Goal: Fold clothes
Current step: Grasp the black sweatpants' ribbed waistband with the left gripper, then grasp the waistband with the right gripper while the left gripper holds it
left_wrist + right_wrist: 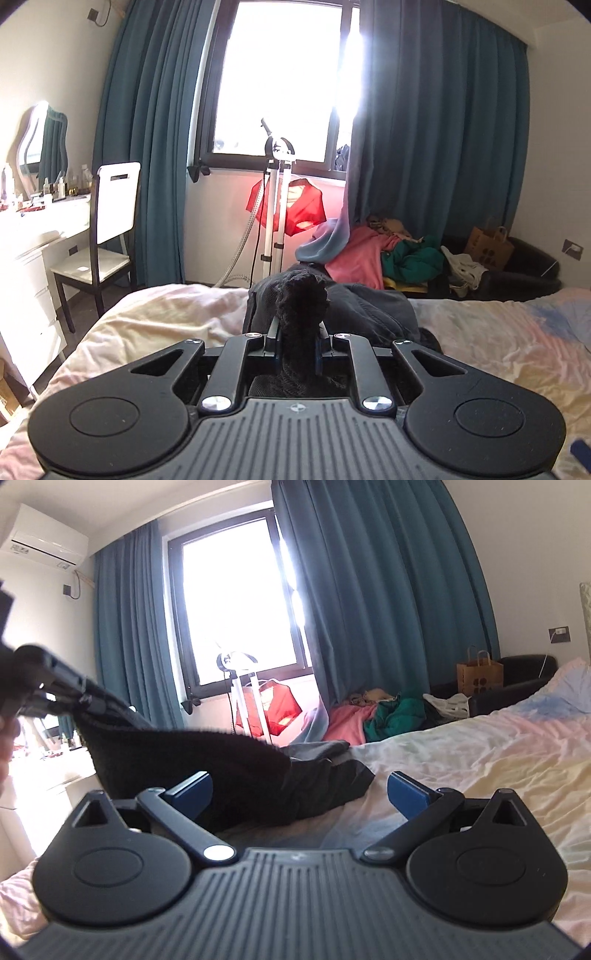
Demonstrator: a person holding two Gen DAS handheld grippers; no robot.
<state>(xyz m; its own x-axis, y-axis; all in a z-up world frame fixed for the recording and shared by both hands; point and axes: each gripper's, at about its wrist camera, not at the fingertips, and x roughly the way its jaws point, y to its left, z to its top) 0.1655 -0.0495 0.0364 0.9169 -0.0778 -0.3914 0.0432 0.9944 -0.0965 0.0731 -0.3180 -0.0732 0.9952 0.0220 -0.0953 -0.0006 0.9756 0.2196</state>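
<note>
L gripper (299, 354) pinching black knit (303, 306), R gripper (300, 794) wide

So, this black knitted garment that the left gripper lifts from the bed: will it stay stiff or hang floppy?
Probably floppy: the black knitted garment sags from the left gripper down to the bed. Its thick knit likely grips the pads, so slipping seems unlikely.

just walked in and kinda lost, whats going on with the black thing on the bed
A person is folding clothes on the bed with a handheld gripper in each hand. The left gripper is shut on a bunched edge of a black knit garment and holds that end up off the bedding, while the rest trails down onto the sheet beside a grey garment. The right gripper is open and holds nothing, poised just in front of the black fabric.
</note>
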